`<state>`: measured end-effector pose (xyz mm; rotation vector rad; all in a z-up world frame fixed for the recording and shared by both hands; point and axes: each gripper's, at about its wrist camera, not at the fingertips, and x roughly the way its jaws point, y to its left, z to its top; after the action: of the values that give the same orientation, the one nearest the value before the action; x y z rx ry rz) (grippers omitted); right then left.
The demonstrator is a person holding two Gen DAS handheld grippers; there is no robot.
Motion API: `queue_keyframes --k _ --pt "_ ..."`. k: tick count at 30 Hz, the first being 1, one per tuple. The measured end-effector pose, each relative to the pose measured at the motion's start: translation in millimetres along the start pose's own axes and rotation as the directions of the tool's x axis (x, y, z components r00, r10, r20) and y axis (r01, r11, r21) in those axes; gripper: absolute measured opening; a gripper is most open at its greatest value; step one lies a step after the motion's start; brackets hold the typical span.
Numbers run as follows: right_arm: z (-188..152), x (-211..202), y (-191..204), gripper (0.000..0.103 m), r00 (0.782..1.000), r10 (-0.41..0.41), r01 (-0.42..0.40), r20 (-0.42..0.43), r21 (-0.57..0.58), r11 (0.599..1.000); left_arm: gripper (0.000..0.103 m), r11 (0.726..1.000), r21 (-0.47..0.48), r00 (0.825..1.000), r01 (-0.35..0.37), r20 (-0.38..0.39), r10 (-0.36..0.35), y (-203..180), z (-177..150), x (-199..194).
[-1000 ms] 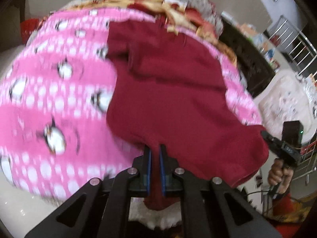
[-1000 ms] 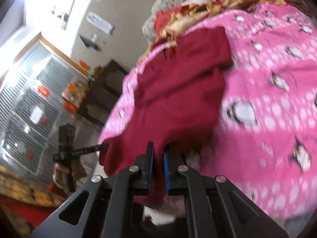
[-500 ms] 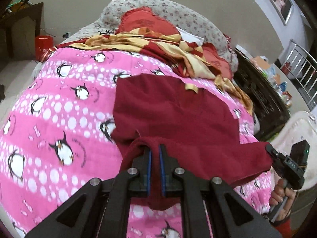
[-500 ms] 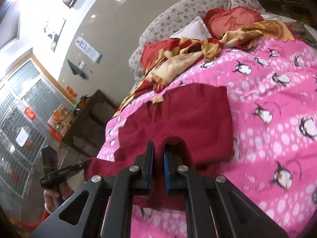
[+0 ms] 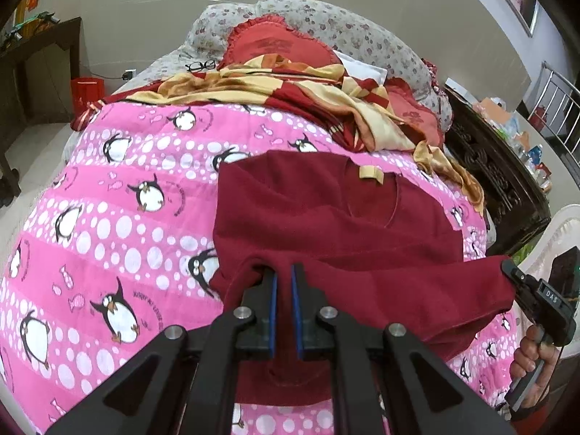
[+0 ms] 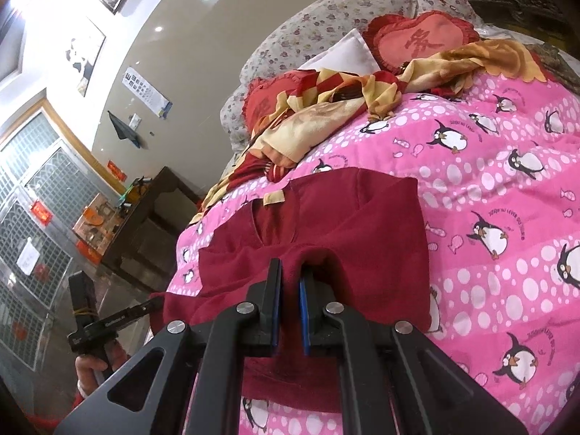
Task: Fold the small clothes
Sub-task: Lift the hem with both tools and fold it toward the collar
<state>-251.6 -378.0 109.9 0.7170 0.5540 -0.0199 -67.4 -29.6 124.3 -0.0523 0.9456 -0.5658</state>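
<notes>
A dark red garment (image 5: 348, 217) lies on a pink penguin blanket (image 5: 119, 217), its neck opening with a tan label toward the pillows. My left gripper (image 5: 283, 272) is shut on one near corner of its hem. My right gripper (image 6: 290, 275) is shut on the other near corner of the garment (image 6: 344, 224). Both hold the hem lifted and stretched between them, folded back over the body. The right gripper also shows at the right edge of the left wrist view (image 5: 533, 297), and the left gripper at the left of the right wrist view (image 6: 119, 322).
A red and yellow checked cloth (image 5: 290, 83) is bunched at the head of the bed, with red heart cushions (image 6: 420, 40) and floral pillows (image 5: 344, 25) behind it. A dark wooden cabinet (image 5: 496, 181) stands beside the bed. A dark table (image 5: 32, 69) stands at the far left.
Both grippers have carried the gripped hem up and back from the garment's body; the views have tilted up, so the pillows and head of the bed now show.
</notes>
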Motion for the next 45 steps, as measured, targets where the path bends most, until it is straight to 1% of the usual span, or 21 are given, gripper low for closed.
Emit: queue_keyframes --k 7,11,16,22,27,29,30,32,33,34,35,38,40,42,43,44,45 --pt "16.1 11.4 -0.8 0.019 1.000 -0.024 0.024 0.014 -0.005 1.000 0.007 0.999 0.031 1.000 -0.019 0.018 0.019 -6.7 20.2 10.7" --pt "26.8 21.0 -3.2 0.019 0.999 -0.037 0.037 0.015 -0.006 0.999 0.007 0.999 0.034 0.999 -0.031 0.015 0.030 -8.0 32.5 25.4" --pt "38.9 43.1 -13.2 0.019 0.998 -0.055 0.055 -0.005 0.010 0.998 0.007 0.998 0.030 0.998 -0.056 -0.002 0.056 -5.2 43.6 51.7" --pt "47.6 76.5 -35.3 0.019 0.993 -0.112 0.114 -0.030 0.051 0.992 0.007 0.997 -0.032 0.996 -0.075 -0.057 0.073 7.7 54.7 91.5" --pt "46.2 87.6 -46.6 0.019 0.992 -0.118 0.122 -0.054 0.079 0.989 0.007 0.996 -0.006 0.994 -0.087 -0.066 0.086 4.6 58.1 103.8" --pt "47.1 86.7 -49.8 0.022 0.992 -0.109 0.114 -0.063 0.092 0.989 0.008 0.997 -0.013 0.995 -0.078 -0.071 0.077 5.7 62.2 107.8" --pt "47.1 85.0 -51.1 0.025 0.993 -0.095 0.102 -0.066 0.105 0.989 0.008 0.997 -0.019 0.995 -0.070 -0.076 0.068 6.8 63.8 110.6" --pt "47.2 77.5 -51.9 0.033 0.996 -0.073 0.080 -0.059 0.121 0.989 0.008 0.998 -0.031 0.994 -0.060 -0.089 0.057 9.5 66.3 115.6" --pt "46.9 73.4 -49.5 0.039 0.996 -0.078 0.083 -0.050 0.115 0.990 0.008 0.998 -0.040 0.994 -0.052 -0.094 0.048 11.2 67.0 117.4" --pt "45.8 68.4 -46.1 0.042 0.996 -0.083 0.087 -0.043 0.101 0.991 0.008 0.998 -0.044 0.994 -0.046 -0.097 0.042 12.1 67.6 117.8" --pt "45.1 65.0 -42.6 0.042 0.996 -0.077 0.081 -0.045 0.089 0.993 0.009 0.998 -0.043 0.995 -0.042 -0.096 0.037 12.1 67.7 117.7" --pt "41.1 59.9 -31.2 0.042 0.997 -0.010 0.015 -0.078 0.064 0.998 0.011 0.999 -0.028 0.995 -0.036 -0.091 0.033 10.3 67.7 115.5" --pt "39.0 67.8 -20.6 0.042 0.993 0.011 -0.008 -0.120 0.030 1.000 0.011 0.999 -0.032 0.995 -0.035 -0.096 0.032 9.8 69.2 116.3" --pt "40.5 79.2 -14.6 0.042 0.988 0.017 -0.013 -0.150 0.027 1.000 0.014 0.998 -0.058 0.995 -0.019 -0.100 0.014 11.4 73.0 115.6" --pt "44.0 85.9 -13.1 0.042 0.988 0.026 -0.020 -0.151 0.041 0.999 0.020 0.997 -0.077 0.995 -0.004 -0.101 -0.004 12.8 76.1 114.3" --pt "50.7 90.6 -12.3 0.042 0.991 0.034 -0.027 -0.128 0.054 0.998 0.030 0.996 -0.093 0.995 0.008 -0.102 -0.017 13.9 78.9 113.3" --pt "59.4 93.3 -13.3 0.042 0.996 0.030 -0.024 -0.086 0.071 0.997 0.036 0.994 -0.110 0.994 0.019 -0.101 -0.030 15.6 81.8 111.8"
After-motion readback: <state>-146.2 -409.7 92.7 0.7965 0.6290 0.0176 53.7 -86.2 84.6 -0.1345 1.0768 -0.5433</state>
